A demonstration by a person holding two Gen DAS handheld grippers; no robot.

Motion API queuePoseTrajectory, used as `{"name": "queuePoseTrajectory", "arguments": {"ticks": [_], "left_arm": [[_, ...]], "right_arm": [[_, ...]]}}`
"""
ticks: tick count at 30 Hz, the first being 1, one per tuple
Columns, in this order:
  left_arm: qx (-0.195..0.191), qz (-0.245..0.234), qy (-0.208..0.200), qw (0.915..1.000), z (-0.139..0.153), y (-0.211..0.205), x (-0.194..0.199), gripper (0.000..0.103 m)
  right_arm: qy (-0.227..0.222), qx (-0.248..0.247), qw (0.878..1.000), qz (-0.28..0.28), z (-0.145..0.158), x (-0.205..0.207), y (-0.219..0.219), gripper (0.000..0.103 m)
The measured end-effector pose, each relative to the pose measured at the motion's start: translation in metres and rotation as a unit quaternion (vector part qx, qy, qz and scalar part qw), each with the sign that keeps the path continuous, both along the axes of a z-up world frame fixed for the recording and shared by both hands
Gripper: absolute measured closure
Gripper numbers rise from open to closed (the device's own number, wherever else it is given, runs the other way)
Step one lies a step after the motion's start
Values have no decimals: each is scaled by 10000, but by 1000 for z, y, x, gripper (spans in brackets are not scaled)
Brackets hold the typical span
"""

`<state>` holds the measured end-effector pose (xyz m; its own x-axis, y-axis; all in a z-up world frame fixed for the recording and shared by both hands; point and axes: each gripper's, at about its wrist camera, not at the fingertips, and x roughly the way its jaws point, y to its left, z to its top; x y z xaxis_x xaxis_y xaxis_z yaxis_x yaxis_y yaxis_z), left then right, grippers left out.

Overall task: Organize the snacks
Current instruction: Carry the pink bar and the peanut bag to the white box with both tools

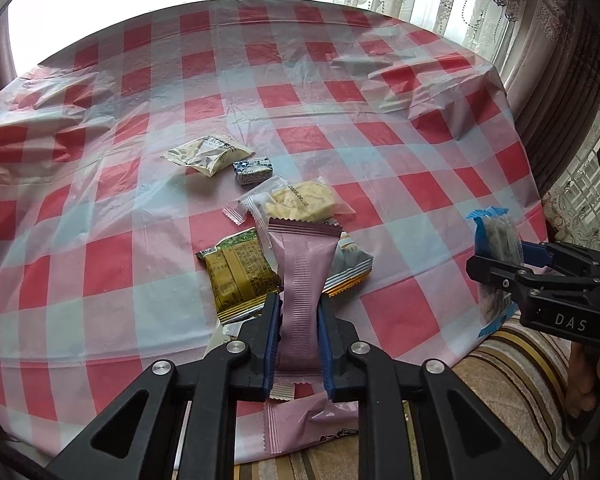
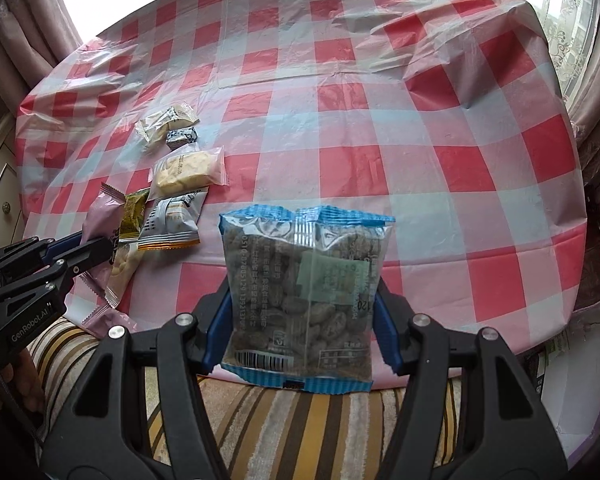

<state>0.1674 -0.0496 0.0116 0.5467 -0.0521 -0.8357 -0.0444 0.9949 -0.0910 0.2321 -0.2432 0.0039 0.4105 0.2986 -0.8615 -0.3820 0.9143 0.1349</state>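
Judging from the layout, the sorting is partly done: a loose line of small packets already lies on the red-and-white checked plastic tablecloth (image 1: 340, 92), while two packets are off the cloth in the grippers and have no place yet.

The landmark here is the clear wrapper of pale yellow biscuits (image 1: 300, 202) in the middle of that line. Beyond it lie a small blue-and-white patterned block (image 1: 253, 170) and a cream foil sachet (image 1: 204, 156). On its near side sit an olive-green printed packet (image 1: 240, 276) and a white packet with an orange edge (image 1: 350, 270).

The left gripper (image 1: 298, 340) is clamped tight on a long mauve foil bar wrapper (image 1: 302, 276), held nearer than the biscuits and above the green packet. Its long axis runs along the fingers, crimped top pointing away toward the biscuits. Another mauve wrapper (image 1: 308, 420) lies below it at the table edge.

The right gripper (image 2: 302, 320) grips a clear bag with blue crimped ends holding dark lumpy snacks (image 2: 304, 288), well to the right of the biscuits and near the table's near edge. The bag stands on end, long axis along the fingers, barcode end nearest the camera.

Both packets likely need setting down with the rest.
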Motion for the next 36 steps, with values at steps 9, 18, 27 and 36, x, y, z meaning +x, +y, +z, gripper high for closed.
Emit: {"name": "queuePoseTrajectory", "arguments": {"ticks": [9,18,27,36], "left_arm": [[-5,-329,-104,9994,15,-33,8,85],[-115,-934,-81,9955,20,-89,21,85],[-188,-1642,22,9862,21,-153,27,85],[-435,-2411,229,9693,19,-224,34,84]], "right_arm": [[-81,82,9994,-313,6,-3,-39,39],[-70,94,9971,-755,4,-6,-91,39],[0,52,9914,-1311,-7,-13,-155,39],[70,-44,9802,-1981,-19,-20,-225,39]]}}
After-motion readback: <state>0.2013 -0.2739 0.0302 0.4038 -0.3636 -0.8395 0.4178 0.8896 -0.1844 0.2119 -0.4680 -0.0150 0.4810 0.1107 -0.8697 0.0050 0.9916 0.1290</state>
